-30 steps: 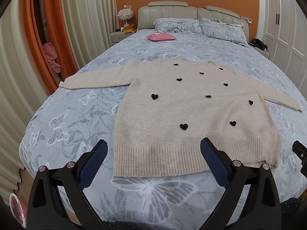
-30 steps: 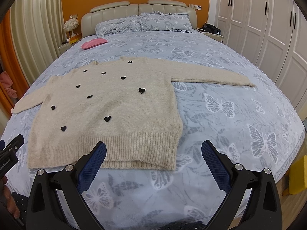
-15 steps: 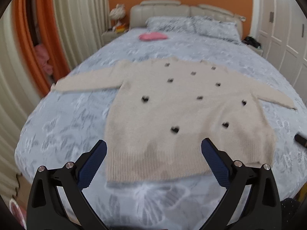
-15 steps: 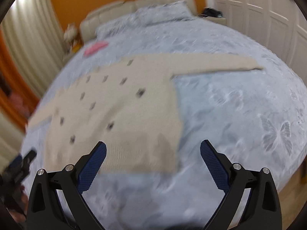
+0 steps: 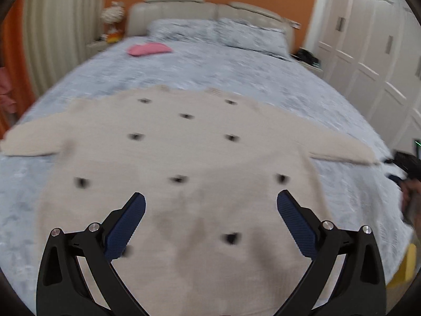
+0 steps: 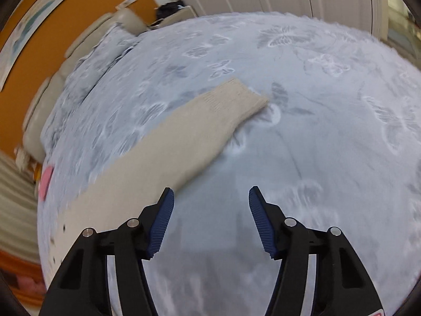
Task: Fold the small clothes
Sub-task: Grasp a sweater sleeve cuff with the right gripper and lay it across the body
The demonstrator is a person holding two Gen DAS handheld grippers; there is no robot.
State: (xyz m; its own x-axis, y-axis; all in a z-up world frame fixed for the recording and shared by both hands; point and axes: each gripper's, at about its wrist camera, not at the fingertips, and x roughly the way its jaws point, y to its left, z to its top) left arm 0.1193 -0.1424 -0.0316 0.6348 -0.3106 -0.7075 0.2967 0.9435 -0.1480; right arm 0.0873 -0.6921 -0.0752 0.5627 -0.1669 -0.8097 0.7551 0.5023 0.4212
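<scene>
A beige knit sweater (image 5: 200, 158) with small black hearts lies flat on the bed, both sleeves spread out. My left gripper (image 5: 210, 205) is open and empty, hovering over the sweater's lower body. My right gripper (image 6: 210, 197) is open and empty above the bedspread, just beside the sweater's right sleeve (image 6: 189, 142), whose ribbed cuff (image 6: 236, 100) lies ahead. The right gripper also shows at the far right of the left wrist view (image 5: 405, 163). Both views are motion-blurred.
The bed has a grey butterfly-print cover (image 6: 329, 131). A pink item (image 5: 148, 49) and pillows (image 5: 215, 33) lie near the headboard. White wardrobe doors (image 5: 368, 52) stand to the right, curtains (image 5: 52, 39) to the left.
Both grippers moved forward over the bed. The left went over the sweater's hem to its body. The right swung right and now faces the right sleeve. Both stayed open.
</scene>
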